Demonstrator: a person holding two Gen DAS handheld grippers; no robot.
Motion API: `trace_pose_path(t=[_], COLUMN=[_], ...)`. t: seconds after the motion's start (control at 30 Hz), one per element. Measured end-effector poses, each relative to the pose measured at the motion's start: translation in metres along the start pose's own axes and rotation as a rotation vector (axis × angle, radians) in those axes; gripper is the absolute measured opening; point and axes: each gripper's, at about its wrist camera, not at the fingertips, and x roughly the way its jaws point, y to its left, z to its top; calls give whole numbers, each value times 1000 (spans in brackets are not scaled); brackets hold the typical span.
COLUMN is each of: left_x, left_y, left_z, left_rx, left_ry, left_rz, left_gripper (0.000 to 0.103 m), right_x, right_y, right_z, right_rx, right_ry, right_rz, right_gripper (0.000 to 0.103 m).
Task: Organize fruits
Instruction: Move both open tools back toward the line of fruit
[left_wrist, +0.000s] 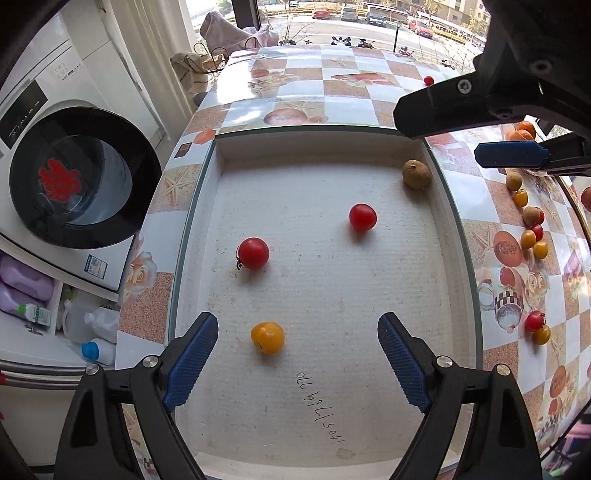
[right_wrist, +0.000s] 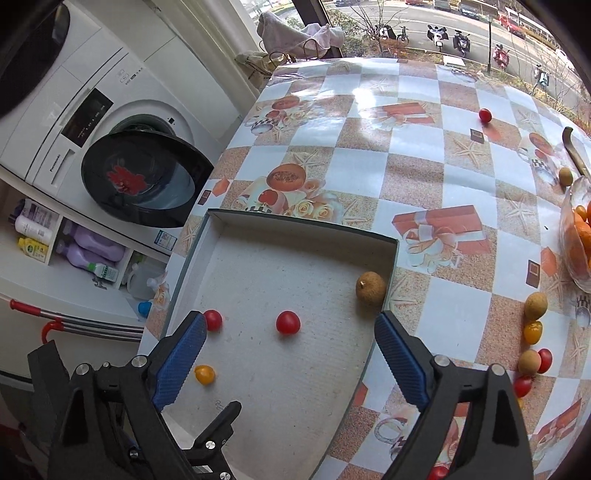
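Observation:
A shallow white tray (left_wrist: 439, 206) (right_wrist: 303, 221) lies on the checkered table. In it lie two red cherry tomatoes (left_wrist: 253, 253) (left_wrist: 362, 217), a yellow tomato (left_wrist: 267, 337) and a brown longan (left_wrist: 416, 174); they also show in the right wrist view: red tomatoes (right_wrist: 213, 319) (right_wrist: 287, 322), yellow tomato (right_wrist: 204, 374), longan (right_wrist: 371, 288). My left gripper (left_wrist: 297, 349) is open and empty just above the yellow tomato. My right gripper (right_wrist: 290, 350) is open and empty above the tray's right side; it shows in the left wrist view (left_wrist: 454, 129).
Several loose tomatoes and longans (right_wrist: 532, 332) lie on the table right of the tray. A glass bowl of oranges (right_wrist: 576, 236) stands at the right edge. A lone red tomato (right_wrist: 485, 115) lies far back. A washing machine (right_wrist: 122, 147) stands left of the table.

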Motion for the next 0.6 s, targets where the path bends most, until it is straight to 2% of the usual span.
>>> trace_pose_path(t=[0.27, 0.43, 0.6], left_x=[-11, -19, -22], left_y=[-46, -79, -113], left_z=[10, 19, 22], left_rx=[76, 125, 177], left_ry=[-8, -27, -26], left_rz=[-51, -95, -154], left_gripper=[89, 89, 89], right_x=[-37, -57, -64], right_y=[-61, -112, -157], right_z=[-32, -62, -93], right_rx=[101, 180, 251], right_ry=[-17, -13, 28], right_rz=[-73, -165, -249], right_gripper=[94, 94, 95])
